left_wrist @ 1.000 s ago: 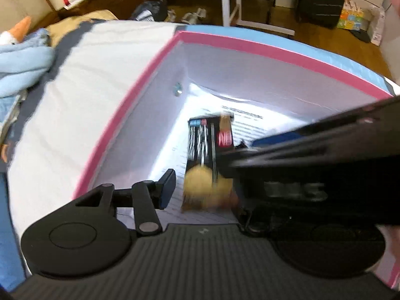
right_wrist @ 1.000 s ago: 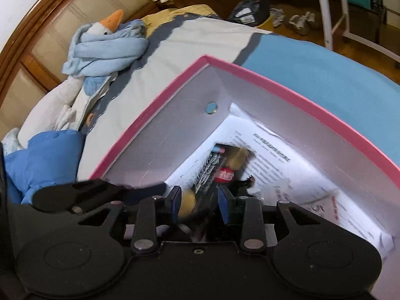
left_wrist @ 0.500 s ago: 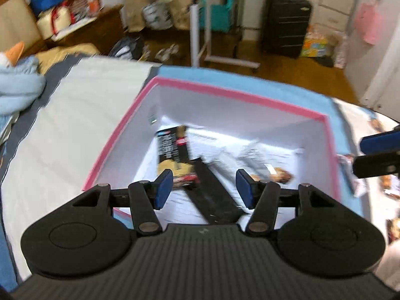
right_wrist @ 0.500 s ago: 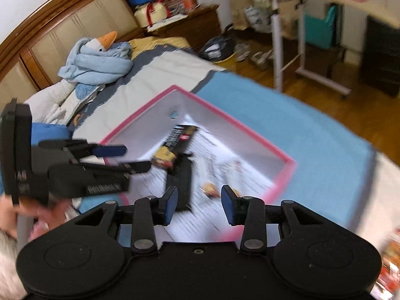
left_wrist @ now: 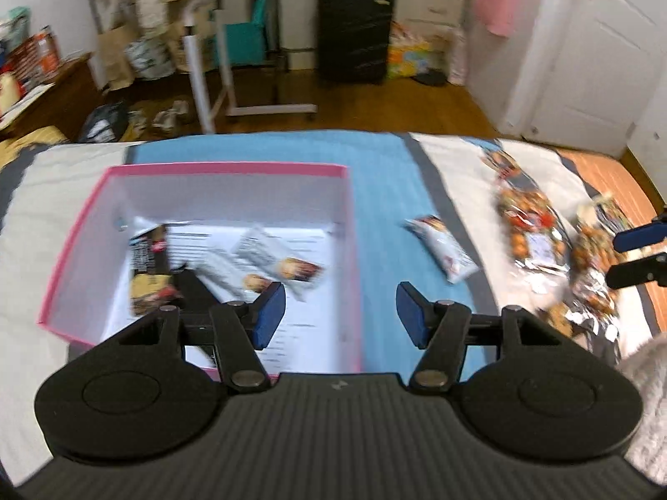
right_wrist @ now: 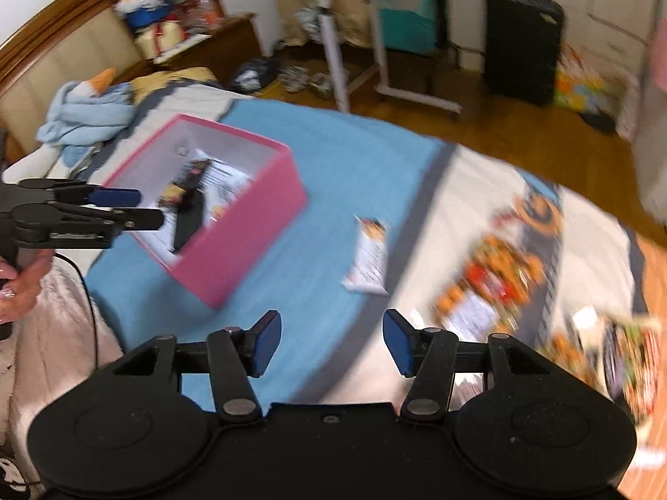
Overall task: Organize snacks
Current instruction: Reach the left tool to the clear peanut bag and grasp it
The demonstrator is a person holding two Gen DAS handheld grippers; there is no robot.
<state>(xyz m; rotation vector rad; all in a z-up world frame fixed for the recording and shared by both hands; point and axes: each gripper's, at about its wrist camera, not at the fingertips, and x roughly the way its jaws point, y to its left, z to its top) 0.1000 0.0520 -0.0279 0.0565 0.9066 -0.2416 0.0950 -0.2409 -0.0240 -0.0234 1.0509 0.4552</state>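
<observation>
A pink box (left_wrist: 350,225) (right_wrist: 250,225) stands on the blue bedspread and holds several snack packets, among them a dark bar (left_wrist: 148,264) and white bars (left_wrist: 279,260). A white snack packet (left_wrist: 442,248) (right_wrist: 369,258) lies on the bedspread right of the box. A pile of orange and silver snack packs (left_wrist: 537,233) (right_wrist: 496,287) lies further right. My left gripper (left_wrist: 339,312) is open and empty above the box's near right corner. My right gripper (right_wrist: 331,346) is open and empty above the bedspread, between the box and the pile.
A blue plush with an orange beak (right_wrist: 89,108) lies by the wooden headboard. Beyond the bed are a rolling desk (left_wrist: 250,41), a black suitcase (left_wrist: 354,33), floor clutter and a white door (left_wrist: 596,50).
Both grippers pulled up and back out of the pink box and swung right. The right gripper let go of the dark bar, which now lies in the box. Both jaws opened wider.
</observation>
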